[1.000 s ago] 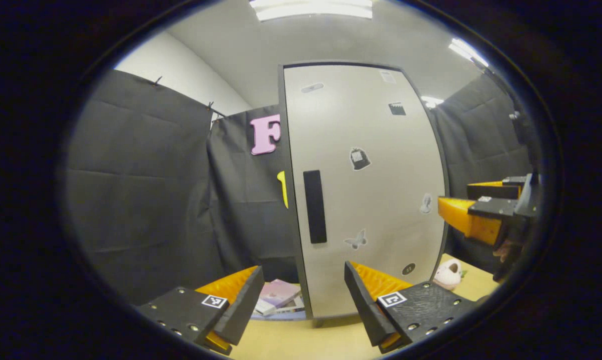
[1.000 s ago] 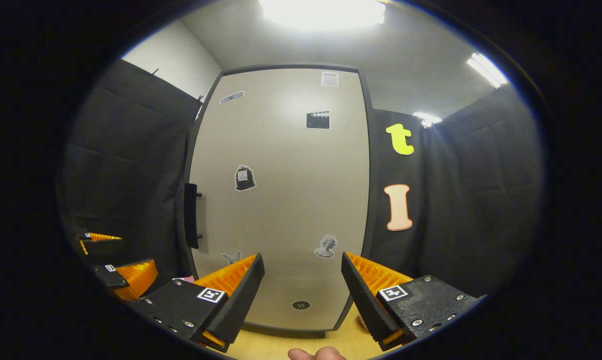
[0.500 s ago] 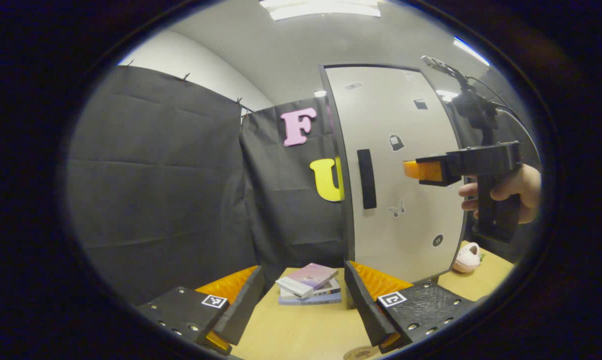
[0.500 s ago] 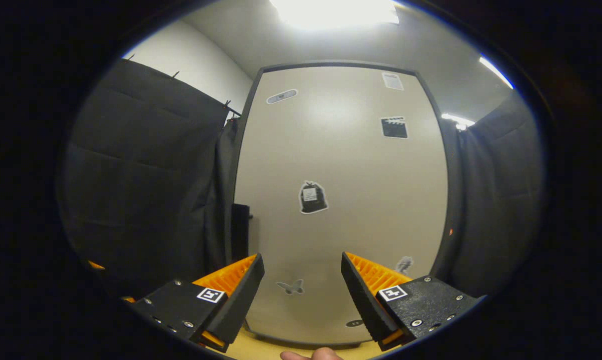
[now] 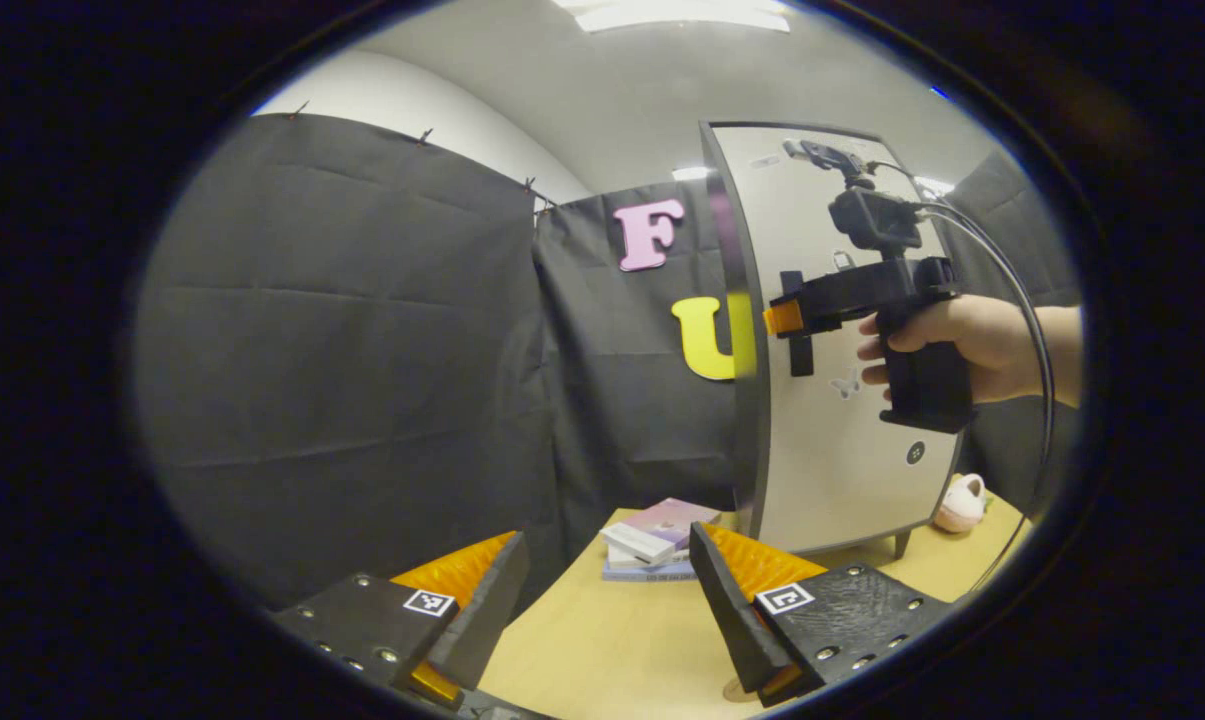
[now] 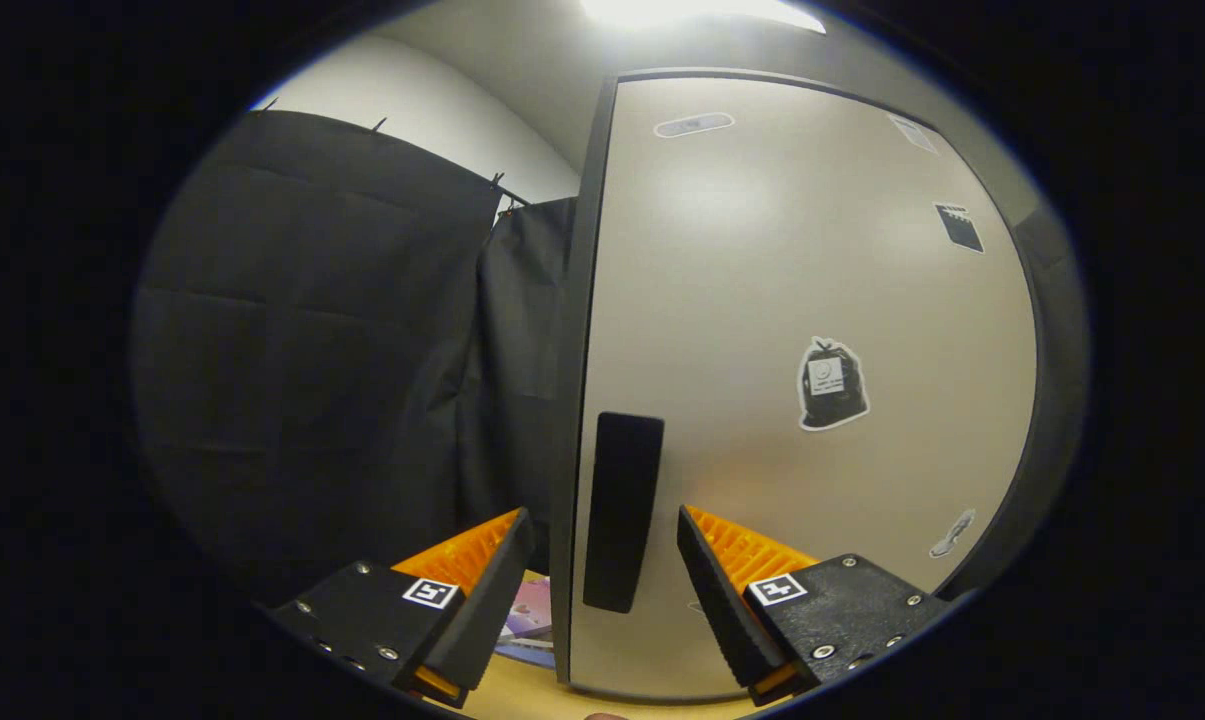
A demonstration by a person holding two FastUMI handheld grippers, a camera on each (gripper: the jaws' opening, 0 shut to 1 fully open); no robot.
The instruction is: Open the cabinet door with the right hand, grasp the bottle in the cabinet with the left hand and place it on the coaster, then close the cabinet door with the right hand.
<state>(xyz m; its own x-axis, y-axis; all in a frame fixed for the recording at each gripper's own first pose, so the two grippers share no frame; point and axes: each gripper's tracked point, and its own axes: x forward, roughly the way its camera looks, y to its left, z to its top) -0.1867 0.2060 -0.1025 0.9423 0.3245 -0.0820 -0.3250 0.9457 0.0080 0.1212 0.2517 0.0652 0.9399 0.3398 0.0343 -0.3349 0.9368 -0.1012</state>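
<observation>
Your right tongs (image 6: 602,600) are spread wide w/ the cabinet door (image 6: 792,330) handle (image 6: 620,510) sitting between the fingers, not pinched yet. Door's shut, so can't see the bottle. Left tongs (image 5: 607,610) also wide, holding nothing, low over the table (image 5: 612,650) near the stack of books (image 5: 652,540) by the cabinet's left edge.

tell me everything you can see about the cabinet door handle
The handle is a dark, matte, upright rectangular bar, plastic by the look, mounted near the left edge of the pale cabinet door, which is shut. In the right gripper view it stands between the open tongs of the right gripper, not yet clamped. In the left gripper view that gripper's tip reaches it.
</observation>
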